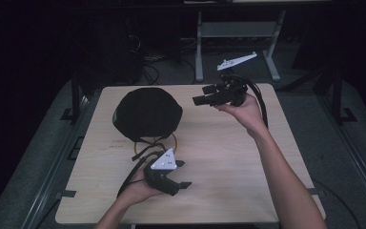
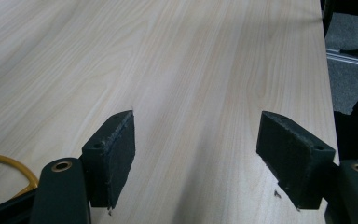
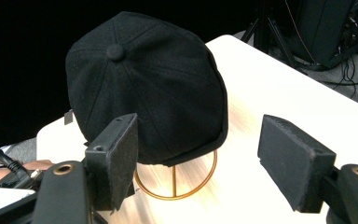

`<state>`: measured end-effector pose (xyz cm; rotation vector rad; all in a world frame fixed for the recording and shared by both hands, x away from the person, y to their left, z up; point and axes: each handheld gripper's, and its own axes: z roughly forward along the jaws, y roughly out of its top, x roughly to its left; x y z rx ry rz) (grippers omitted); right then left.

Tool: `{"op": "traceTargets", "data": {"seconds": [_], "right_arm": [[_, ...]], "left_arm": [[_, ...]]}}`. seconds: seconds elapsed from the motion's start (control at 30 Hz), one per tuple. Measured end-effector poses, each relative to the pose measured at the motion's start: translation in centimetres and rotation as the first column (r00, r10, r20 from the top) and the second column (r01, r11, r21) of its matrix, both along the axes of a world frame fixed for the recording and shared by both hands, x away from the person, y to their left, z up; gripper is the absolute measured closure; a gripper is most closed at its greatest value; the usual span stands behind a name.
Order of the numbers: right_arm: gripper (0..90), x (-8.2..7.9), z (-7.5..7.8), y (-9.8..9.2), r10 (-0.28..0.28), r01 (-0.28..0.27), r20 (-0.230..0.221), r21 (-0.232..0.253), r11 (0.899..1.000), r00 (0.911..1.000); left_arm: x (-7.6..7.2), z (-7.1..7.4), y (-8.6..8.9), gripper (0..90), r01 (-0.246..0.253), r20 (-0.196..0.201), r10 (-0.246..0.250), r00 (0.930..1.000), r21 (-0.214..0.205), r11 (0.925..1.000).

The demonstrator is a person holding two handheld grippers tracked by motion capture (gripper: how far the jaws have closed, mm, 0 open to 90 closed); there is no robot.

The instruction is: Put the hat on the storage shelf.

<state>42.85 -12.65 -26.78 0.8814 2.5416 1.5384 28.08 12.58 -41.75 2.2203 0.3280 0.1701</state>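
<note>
A black flat cap (image 1: 147,113) sits on a gold wire stand (image 1: 174,143) toward the back left of the wooden table (image 1: 228,162). A hand holds my right gripper (image 1: 200,94) above the table's far right, pointing left at the cap. In the right gripper view the cap (image 3: 144,88) and stand (image 3: 175,186) lie just beyond my right gripper (image 3: 199,121), which is open and holds nothing. My left gripper (image 1: 183,173) rests low near the front of the table, just in front of the stand. In the left gripper view it (image 2: 196,119) is open over bare wood, and a bit of gold wire (image 2: 9,163) shows at the lower left.
Beyond the table's far edge stand grey metal frame legs (image 1: 199,52), with cables on the floor (image 1: 150,71). Dark rails run along both sides of the table. The table's right edge (image 2: 328,84) drops to grey floor.
</note>
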Motion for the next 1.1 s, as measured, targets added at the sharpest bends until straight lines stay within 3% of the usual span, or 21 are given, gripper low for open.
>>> {"op": "traceTargets", "data": {"seconds": [1.1], "right_arm": [[25.5, -1.9, -2.8, -5.9, -0.074, 0.074, -0.052, -0.002, 0.997, 0.9959]], "left_arm": [[-0.1, -0.4, -0.1, 27.2, -0.003, -0.004, 0.003, 1.0, 0.007, 1.0]]}}
